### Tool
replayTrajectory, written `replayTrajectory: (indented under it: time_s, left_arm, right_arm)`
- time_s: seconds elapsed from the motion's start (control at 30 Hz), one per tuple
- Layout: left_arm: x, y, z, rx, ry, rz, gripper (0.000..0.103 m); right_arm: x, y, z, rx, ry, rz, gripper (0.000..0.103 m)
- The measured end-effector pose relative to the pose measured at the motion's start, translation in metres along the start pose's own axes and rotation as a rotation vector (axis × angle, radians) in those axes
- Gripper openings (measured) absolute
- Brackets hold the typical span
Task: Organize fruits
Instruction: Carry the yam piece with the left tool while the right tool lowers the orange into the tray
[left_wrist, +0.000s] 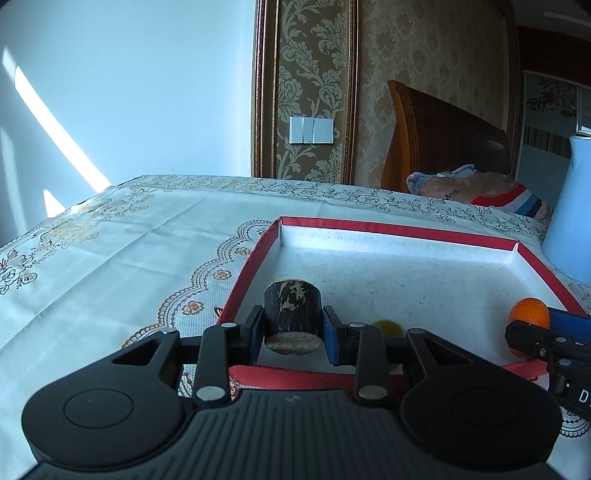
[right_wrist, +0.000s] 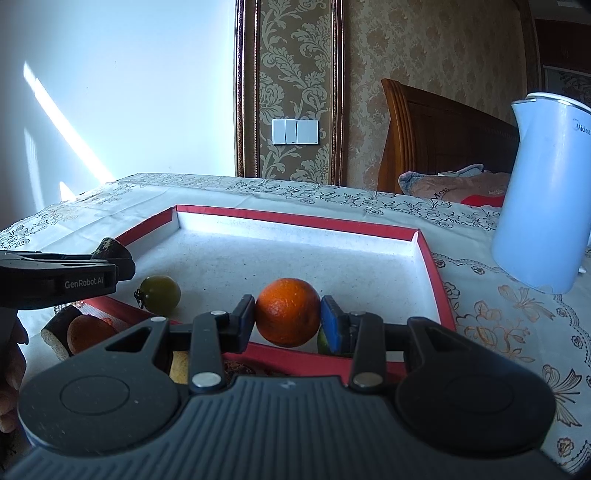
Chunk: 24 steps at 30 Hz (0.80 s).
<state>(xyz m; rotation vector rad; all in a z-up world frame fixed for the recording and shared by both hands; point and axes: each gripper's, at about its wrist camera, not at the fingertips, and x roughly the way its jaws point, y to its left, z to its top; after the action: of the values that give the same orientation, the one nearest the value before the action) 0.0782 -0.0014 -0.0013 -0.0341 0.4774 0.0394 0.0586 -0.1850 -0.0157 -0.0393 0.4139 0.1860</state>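
Observation:
A red-rimmed tray (left_wrist: 399, 230) with a white floor lies on the tablecloth; it also shows in the right wrist view (right_wrist: 295, 221). My left gripper (left_wrist: 293, 328) is shut on a dark sugarcane piece (left_wrist: 291, 308) above the tray's near-left corner. My right gripper (right_wrist: 288, 319) is shut on an orange (right_wrist: 288, 312) over the tray's near edge; the orange shows at the right of the left wrist view (left_wrist: 528, 314). A green tomato (right_wrist: 160, 293) lies in the tray near the left gripper (right_wrist: 110, 269).
A white kettle (right_wrist: 546, 199) stands right of the tray. Outside the tray's near-left edge lie another sugarcane piece (right_wrist: 61, 330) and a second orange (right_wrist: 90, 332). A small green fruit (right_wrist: 323, 341) is half hidden behind my right finger. A bed stands beyond the table.

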Motion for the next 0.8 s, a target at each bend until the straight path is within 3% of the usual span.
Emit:
replayTrajectory:
  time_s: [0.8]
  left_arm:
    - [0.0059,0.0021,-0.0008,-0.004,0.027,-0.009,0.032]
  right_arm:
    - [0.0019,0.0010,0.0001,-0.009,0.001,0.009,0.037]
